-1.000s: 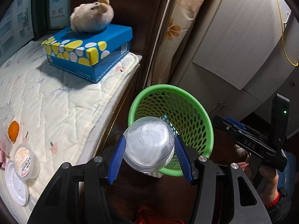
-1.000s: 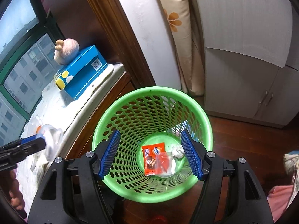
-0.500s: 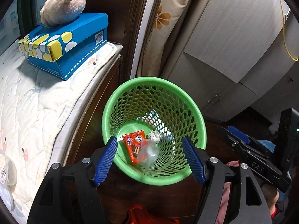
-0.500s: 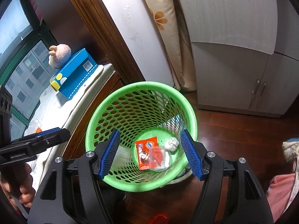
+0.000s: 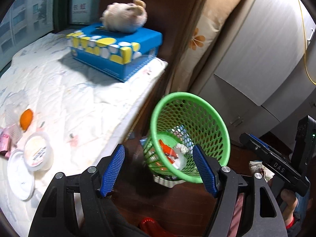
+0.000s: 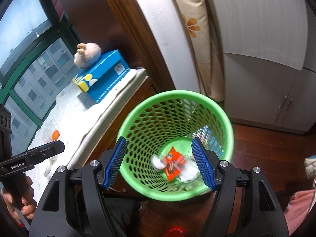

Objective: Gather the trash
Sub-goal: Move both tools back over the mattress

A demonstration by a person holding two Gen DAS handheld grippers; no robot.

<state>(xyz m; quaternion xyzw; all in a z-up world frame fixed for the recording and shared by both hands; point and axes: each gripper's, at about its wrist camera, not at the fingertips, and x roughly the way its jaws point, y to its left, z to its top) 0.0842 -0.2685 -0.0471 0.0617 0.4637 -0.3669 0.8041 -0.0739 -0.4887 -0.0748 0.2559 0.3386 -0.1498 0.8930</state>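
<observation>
A green mesh trash basket [image 5: 215, 116] [image 6: 177, 95] stands on the wood floor beside the bed. Inside lie a red wrapper [image 6: 173, 163], a clear plastic cup [image 6: 188, 170] and crumpled paper [image 5: 182, 148]. My left gripper [image 5: 160, 167] is open and empty, just left of the basket near the bed edge. My right gripper [image 6: 160, 162] is open and empty above the basket. On the bed lie a plastic tub [image 5: 38, 151], a white lid [image 5: 19, 177], an orange piece [image 5: 26, 118] and a pink wrapper [image 5: 5, 142].
A blue tissue box [image 5: 116, 53] with a plush toy [image 5: 126, 16] sits at the back of the white quilted bed [image 5: 69, 98]. White cabinets [image 6: 276, 79] and a curtain [image 6: 193, 29] stand behind the basket. A red object [image 5: 150, 225] lies on the floor.
My left gripper opened and let the clear cup drop into the basket, then swung left toward the bed. The right gripper stayed open over the basket.
</observation>
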